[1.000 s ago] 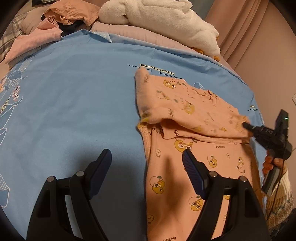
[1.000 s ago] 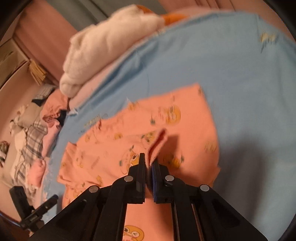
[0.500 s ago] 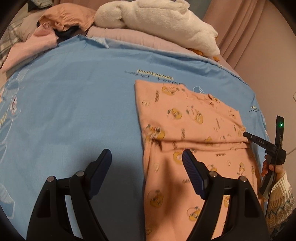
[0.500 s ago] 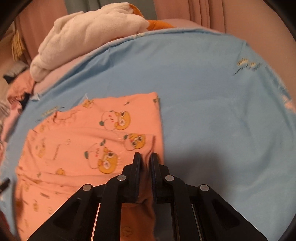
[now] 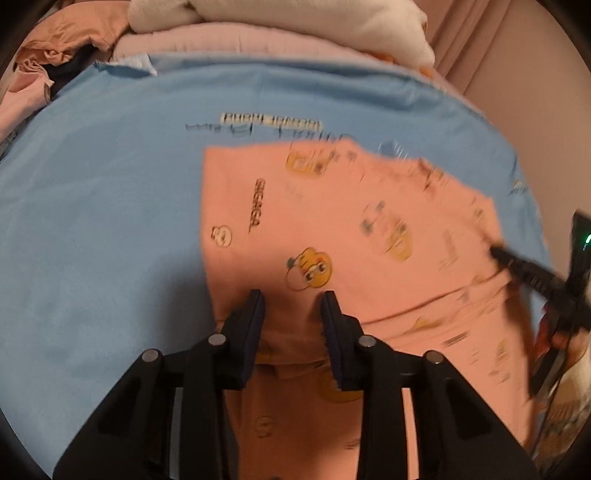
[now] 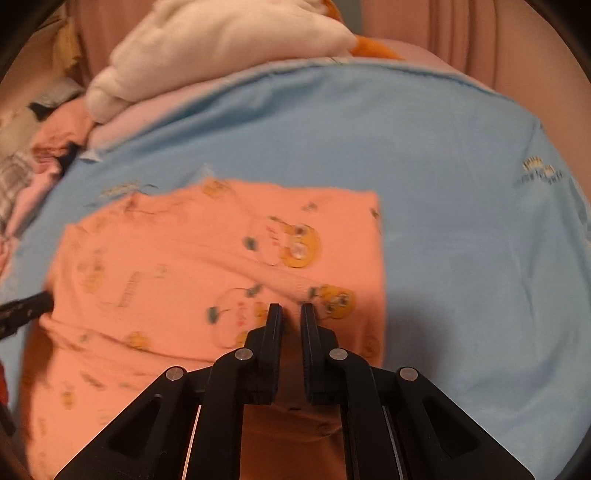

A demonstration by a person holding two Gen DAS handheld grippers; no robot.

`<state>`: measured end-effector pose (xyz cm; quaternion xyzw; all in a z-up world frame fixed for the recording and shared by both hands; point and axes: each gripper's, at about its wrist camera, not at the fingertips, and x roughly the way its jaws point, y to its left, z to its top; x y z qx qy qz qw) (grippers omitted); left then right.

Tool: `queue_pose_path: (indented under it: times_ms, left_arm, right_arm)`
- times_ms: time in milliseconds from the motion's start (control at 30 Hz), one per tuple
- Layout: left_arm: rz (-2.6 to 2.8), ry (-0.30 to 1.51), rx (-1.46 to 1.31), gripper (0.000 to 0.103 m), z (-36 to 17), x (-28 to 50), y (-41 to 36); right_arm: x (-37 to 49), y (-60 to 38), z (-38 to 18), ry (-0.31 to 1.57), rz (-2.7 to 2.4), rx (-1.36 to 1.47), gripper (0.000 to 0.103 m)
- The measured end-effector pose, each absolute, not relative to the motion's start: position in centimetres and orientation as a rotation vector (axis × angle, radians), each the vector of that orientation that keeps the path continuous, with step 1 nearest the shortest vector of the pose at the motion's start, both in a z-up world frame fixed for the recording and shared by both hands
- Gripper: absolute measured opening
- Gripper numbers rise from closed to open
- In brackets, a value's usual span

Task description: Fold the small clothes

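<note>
A small peach garment with yellow cartoon prints (image 5: 332,236) lies folded over itself on the blue sheet (image 5: 103,206); it also shows in the right wrist view (image 6: 177,266). My left gripper (image 5: 291,299) is partly closed, its jaws a hand-width apart, low over the fold's left part with cloth between the pads. My right gripper (image 6: 291,312) has a narrow gap between its jaws and sits over the fold's right part; it shows as a dark tool in the left wrist view (image 5: 532,273). The left gripper's tip shows in the right wrist view (image 6: 26,310).
A white fluffy blanket (image 5: 295,22) on a pink quilt (image 5: 236,48) lies at the far edge of the bed. Loose pink and plaid clothes (image 6: 33,155) are piled at the far left. A pink curtain (image 5: 509,74) hangs at the right.
The top half of the garment now lies flat over the lower half. My left gripper moved forward onto the cloth and narrowed. My right gripper's jaws opened slightly and let go of the edge.
</note>
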<state>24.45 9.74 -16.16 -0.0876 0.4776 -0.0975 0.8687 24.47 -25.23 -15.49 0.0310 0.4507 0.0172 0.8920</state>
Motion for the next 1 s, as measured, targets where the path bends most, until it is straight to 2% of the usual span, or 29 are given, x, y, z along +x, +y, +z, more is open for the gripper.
queue_pose_path:
  times_ms: [100,233,333,400,433,500,567,600,1000]
  left_arm:
    - [-0.214,0.994,-0.21,0.029,-16.0,23.8,10.8]
    - [-0.226,0.982,-0.171,0.029,-15.6,21.5,11.5]
    - [-0.245,0.997,-0.144,0.029,-16.1,20.0,11.4]
    - [-0.242,1.012,-0.138,0.03,-16.1,18.9,11.2]
    - [-0.239,1.01,-0.138,0.033,-16.0,18.1,11.4]
    - [-0.234,1.018,-0.169,0.054,-15.8,16.0,12.2]
    - [-0.238,1.014,-0.223,0.061,-15.6,14.3,13.0]
    - [-0.239,1.019,-0.255,0.061,-15.6,13.1,13.5]
    - [-0.422,1.06,-0.633,0.061,-17.4,4.2,13.9]
  right_arm:
    - [24.3,-26.0,-15.3,0.922,0.012,0.086,0.007]
    - [21.3,-25.5,-13.7,0.88,0.033,0.032,0.007]
    - [20.6,-24.8,-15.4,0.96,0.039,-0.023,0.007]
    - [19.6,-25.1,-14.9,0.95,0.051,0.003,0.007]
    - [19.2,-25.1,-14.6,0.949,0.054,0.02,0.009]
    - [17.5,-25.7,-13.7,0.942,0.064,0.066,0.02]
    - [15.1,-26.8,-12.9,0.923,0.08,0.121,0.048]
    - [14.4,-26.9,-12.7,0.919,0.084,0.141,0.052]
    - [2.2,-31.9,-16.0,1.038,0.189,0.517,0.053]
